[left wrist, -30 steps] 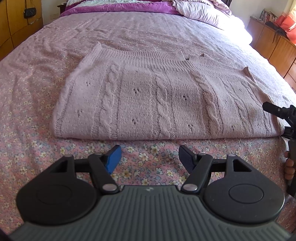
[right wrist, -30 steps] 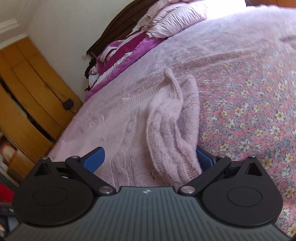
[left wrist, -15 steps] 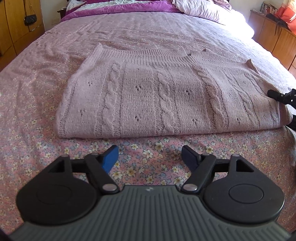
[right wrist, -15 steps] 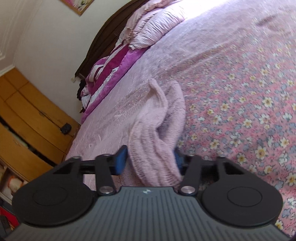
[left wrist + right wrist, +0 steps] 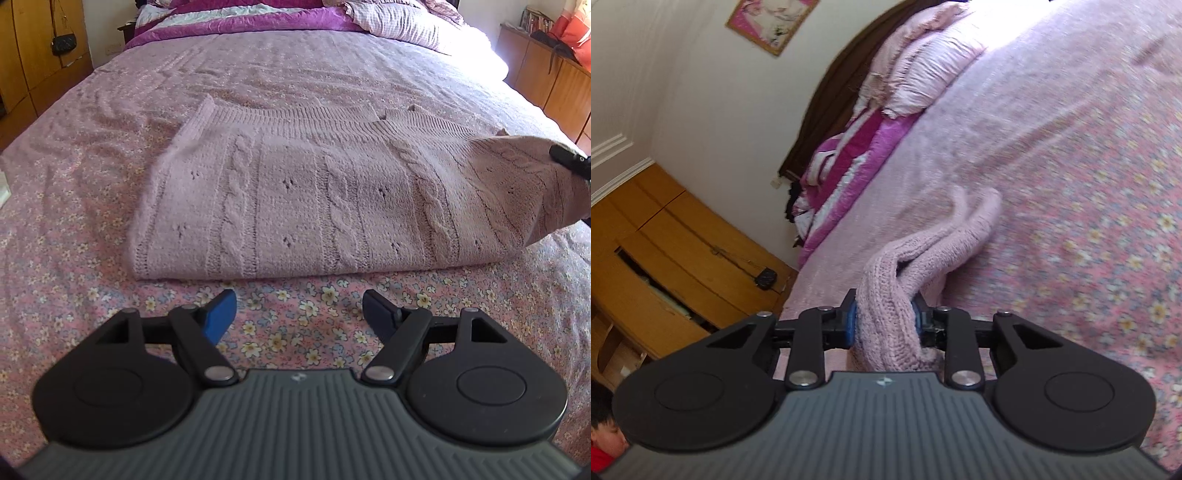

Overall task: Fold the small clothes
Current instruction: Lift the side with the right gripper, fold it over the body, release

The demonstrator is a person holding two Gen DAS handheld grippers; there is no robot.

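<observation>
2 grippers are seen over a bed [image 5: 295, 343] covered by a floral sheet. Nearest in the left wrist view, the left gripper [image 5: 298, 308] is held with its blue fingers [image 5: 221, 314] wide apart, nothing between them, just short of the sweater's near folded edge. The sweater [image 5: 314, 206], a pink cable knit, is spread flat across the sheet, its ribbed hem lying farther up the bed. At its right end the knit is lifted off the sheet, where the tip of the right gripper [image 5: 570, 161] is glimpsed at the frame edge. In the right wrist view, the right gripper [image 5: 884, 319] is clamped on a bunched fold of the sweater [image 5: 897, 295], which is pinched between both fingers and trails away onto the bed [image 5: 1089, 221]. Farther off, a purple quilt [image 5: 240, 24] and pillows [image 5: 406, 22] are piled at the head, and wooden cupboards [image 5: 683, 251] are seen along the wall.
</observation>
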